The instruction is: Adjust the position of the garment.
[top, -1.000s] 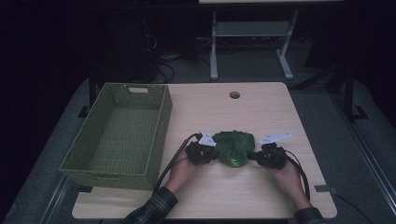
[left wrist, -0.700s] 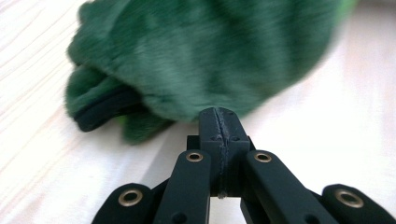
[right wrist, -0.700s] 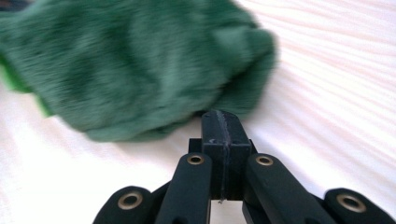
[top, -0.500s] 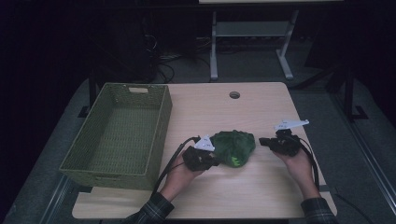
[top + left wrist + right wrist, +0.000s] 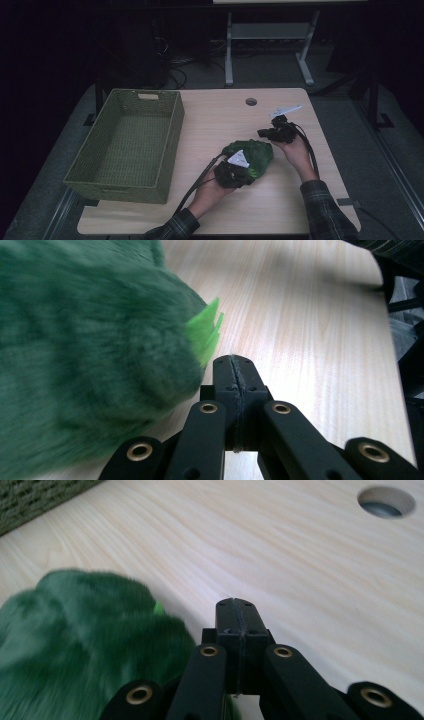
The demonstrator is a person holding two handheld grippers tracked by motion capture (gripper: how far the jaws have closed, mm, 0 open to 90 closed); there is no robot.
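Observation:
A green plush toy [image 5: 252,152] lies on the light wooden table [image 5: 215,115], right of the middle. My left gripper [image 5: 244,176] sits at the toy's near left edge, jaws shut with nothing between them. In the left gripper view the shut tips [image 5: 233,362] point across bare table, and the blurred toy [image 5: 90,355] bulks against their left side. My right gripper [image 5: 262,133] hovers just beyond the toy's far right side, also shut and holding nothing. The right gripper view has its tips [image 5: 236,605] over bare wood, with the toy [image 5: 85,640] at lower left.
A green woven basket [image 5: 172,131], nothing in it, stands on the left half of the table; its corner [image 5: 30,495] shows in the right gripper view. A round cable hole [image 5: 251,101] sits near the far edge. A metal stand and cables lie on the dark floor beyond.
My right gripper has left the toy's right side and moved up and away toward the far right. My left gripper has slid right along the toy's near side. The toy has barely shifted.

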